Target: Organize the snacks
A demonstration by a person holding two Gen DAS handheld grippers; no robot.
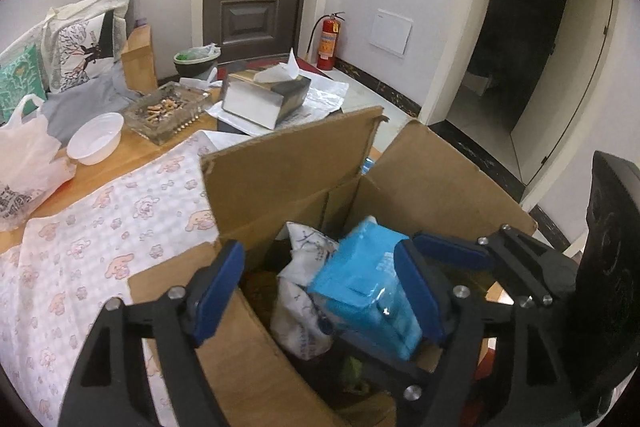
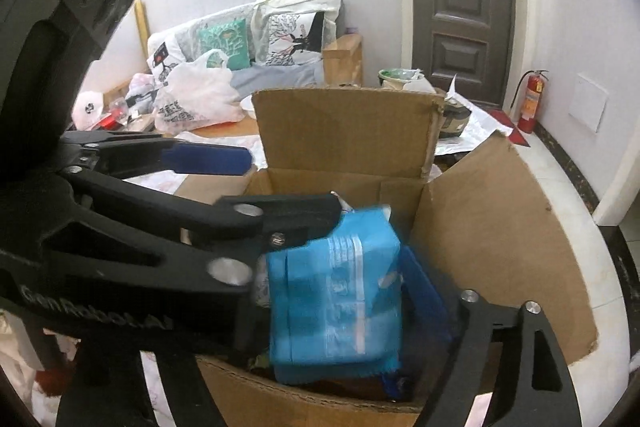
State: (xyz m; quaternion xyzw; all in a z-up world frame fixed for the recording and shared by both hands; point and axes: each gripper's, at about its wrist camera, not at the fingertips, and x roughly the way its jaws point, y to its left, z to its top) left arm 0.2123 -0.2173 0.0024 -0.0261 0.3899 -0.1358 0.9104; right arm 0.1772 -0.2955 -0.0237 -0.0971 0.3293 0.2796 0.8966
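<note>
Both grippers, left [image 1: 320,291] and right [image 2: 352,267], released around the blue plastic snack pack [image 2: 336,291] (blurred) in the brown cardboard box [image 2: 500,247]; withdrawing fingers could snag it.

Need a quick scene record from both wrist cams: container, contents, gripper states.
container: cardboard box, flaps open
contents: blue packet, white packet beside it
left gripper: open, over box, blue packet between fingers
right gripper: open, astride blue packet
surface: table with floral cloth
nearby: white bowl, ashtray, tissue box
</note>
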